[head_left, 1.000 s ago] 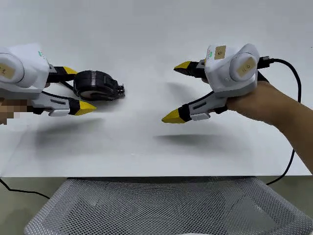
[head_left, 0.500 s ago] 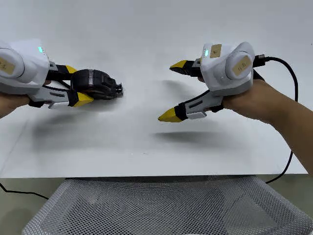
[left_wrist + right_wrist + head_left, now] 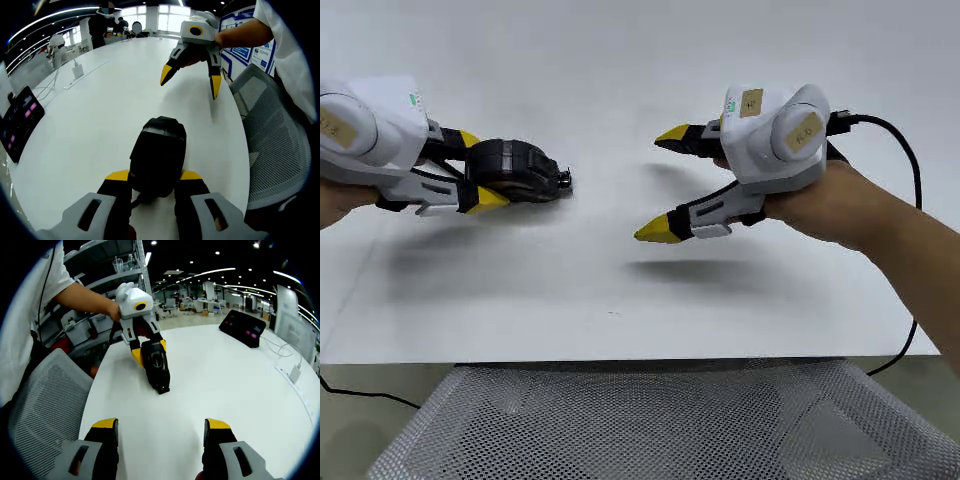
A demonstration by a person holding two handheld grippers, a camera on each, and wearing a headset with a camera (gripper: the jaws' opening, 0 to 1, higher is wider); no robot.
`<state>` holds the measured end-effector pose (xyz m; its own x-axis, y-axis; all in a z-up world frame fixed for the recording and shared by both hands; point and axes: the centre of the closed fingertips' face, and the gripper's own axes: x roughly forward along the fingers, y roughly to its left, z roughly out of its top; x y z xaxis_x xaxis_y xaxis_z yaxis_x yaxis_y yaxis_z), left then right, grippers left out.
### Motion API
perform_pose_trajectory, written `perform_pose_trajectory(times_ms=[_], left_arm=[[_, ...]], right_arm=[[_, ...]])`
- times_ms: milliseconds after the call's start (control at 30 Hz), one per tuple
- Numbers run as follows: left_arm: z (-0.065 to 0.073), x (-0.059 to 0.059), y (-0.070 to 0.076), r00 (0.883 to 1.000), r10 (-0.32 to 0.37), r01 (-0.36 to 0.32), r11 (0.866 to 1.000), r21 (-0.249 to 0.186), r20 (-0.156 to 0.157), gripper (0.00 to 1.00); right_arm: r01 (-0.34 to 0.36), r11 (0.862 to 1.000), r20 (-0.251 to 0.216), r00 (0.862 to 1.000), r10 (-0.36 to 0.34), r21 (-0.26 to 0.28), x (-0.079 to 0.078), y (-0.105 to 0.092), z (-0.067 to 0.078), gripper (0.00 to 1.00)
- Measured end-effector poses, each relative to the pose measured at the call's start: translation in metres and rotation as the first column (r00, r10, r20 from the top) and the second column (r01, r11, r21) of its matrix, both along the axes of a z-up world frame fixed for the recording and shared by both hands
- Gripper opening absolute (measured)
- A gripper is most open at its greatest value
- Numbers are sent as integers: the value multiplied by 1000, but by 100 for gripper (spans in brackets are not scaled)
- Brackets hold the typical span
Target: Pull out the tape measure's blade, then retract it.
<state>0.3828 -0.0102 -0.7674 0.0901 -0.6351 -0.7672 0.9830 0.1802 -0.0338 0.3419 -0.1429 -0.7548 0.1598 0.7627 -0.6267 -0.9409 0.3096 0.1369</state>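
A black tape measure [image 3: 515, 172] rests on the white table [image 3: 620, 290] at the left, its blade tab pointing right. My left gripper [image 3: 467, 170] is shut on its case, yellow tips on either side. In the left gripper view the tape measure [image 3: 158, 155] sits clamped between the yellow tips. My right gripper [image 3: 663, 182] hovers open to the right of it, a gap of bare table between them. In the right gripper view the tape measure [image 3: 156, 364] lies ahead beyond the open right gripper [image 3: 161, 424], with the left gripper [image 3: 145, 349] on it.
A grey mesh chair back [image 3: 640, 420] sits below the table's near edge. A black cable [image 3: 910, 180] trails from the right gripper. A dark tablet [image 3: 244, 328] and white cables [image 3: 290, 365] lie farther along the table.
My left gripper has shut on the tape measure's case. The right gripper has drifted slightly left, toward the tape measure, still open.
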Motion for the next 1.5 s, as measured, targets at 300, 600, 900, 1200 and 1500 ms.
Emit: perform_pose_trajectory(times_ms=[300, 600, 900, 1200, 1500], left_arm=[[0, -3, 1, 997, -66, 65, 998, 23, 43, 27], [0, -3, 1, 995, -71, 69, 997, 27, 64, 27], [0, -2, 0, 996, -68, 66, 997, 28, 62, 27], [-1, -2, 1, 996, -64, 62, 998, 31, 57, 27], [-2, -2, 1, 997, -57, 56, 998, 28, 51, 27]], right_arm=[[-32, 999, 21, 999, 31, 14, 4, 17, -4, 58], [-66, 997, 40, 997, 65, 30, 10, 35, -13, 48], [-93, 995, 40, 995, 91, 28, 16, 50, -21, 40], [-118, 993, 62, 991, 117, 20, 20, 61, -27, 27], [-154, 988, 81, 985, 153, 1, 22, 72, -32, 18]])
